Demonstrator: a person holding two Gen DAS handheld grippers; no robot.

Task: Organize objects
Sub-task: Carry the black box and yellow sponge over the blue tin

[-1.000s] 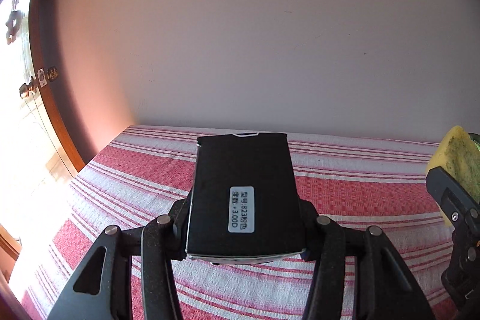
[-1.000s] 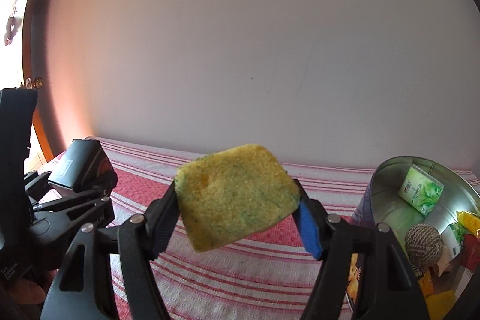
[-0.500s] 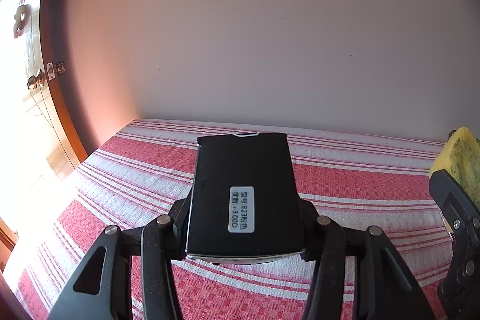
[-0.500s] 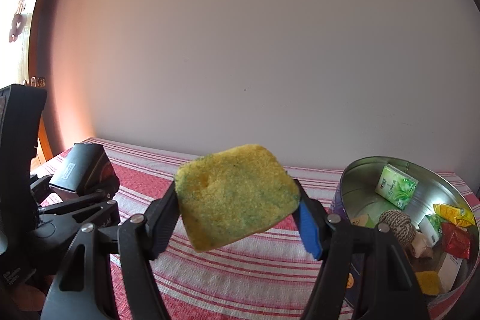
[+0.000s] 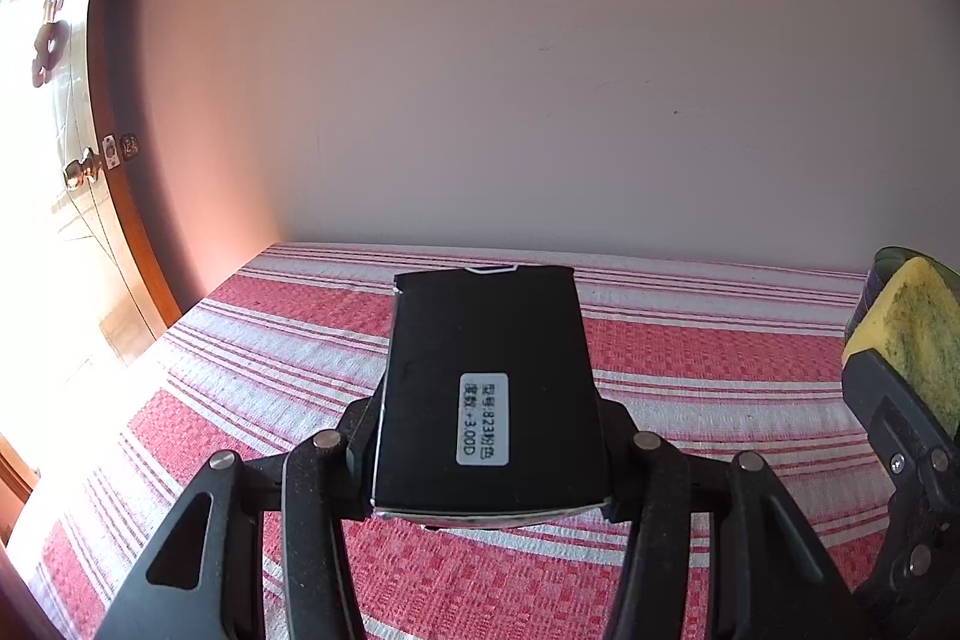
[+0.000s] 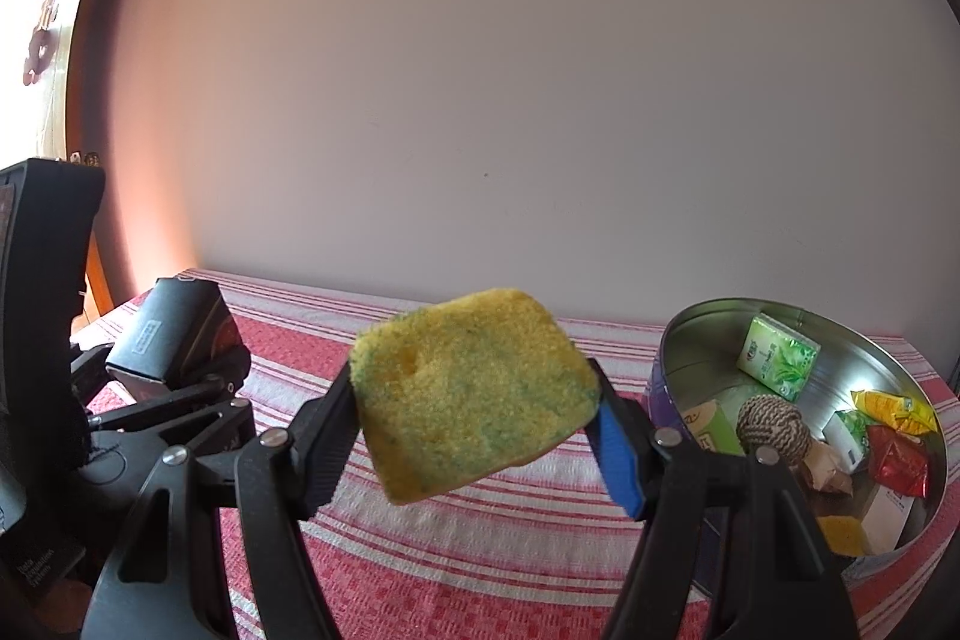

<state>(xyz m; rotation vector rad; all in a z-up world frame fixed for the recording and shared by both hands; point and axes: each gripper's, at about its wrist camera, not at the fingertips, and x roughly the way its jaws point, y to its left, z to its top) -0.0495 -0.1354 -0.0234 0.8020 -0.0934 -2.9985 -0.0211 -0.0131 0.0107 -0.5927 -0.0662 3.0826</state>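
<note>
On the left, the left gripper [image 5: 489, 451] clamps a black box [image 5: 486, 388] lengthwise above the red-striped cloth [image 5: 240, 370], while the right gripper [image 6: 474, 424] pinches a yellow sponge [image 6: 474, 394] — tilted, in mid-air — left of the metal tin [image 6: 840, 334].

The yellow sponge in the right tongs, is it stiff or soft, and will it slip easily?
The yellow sponge is probably soft: its edges bulge past the right tongs. It looks light, staying flat though held only at its sides. Its rough, porous surface likely resists slipping.
</note>
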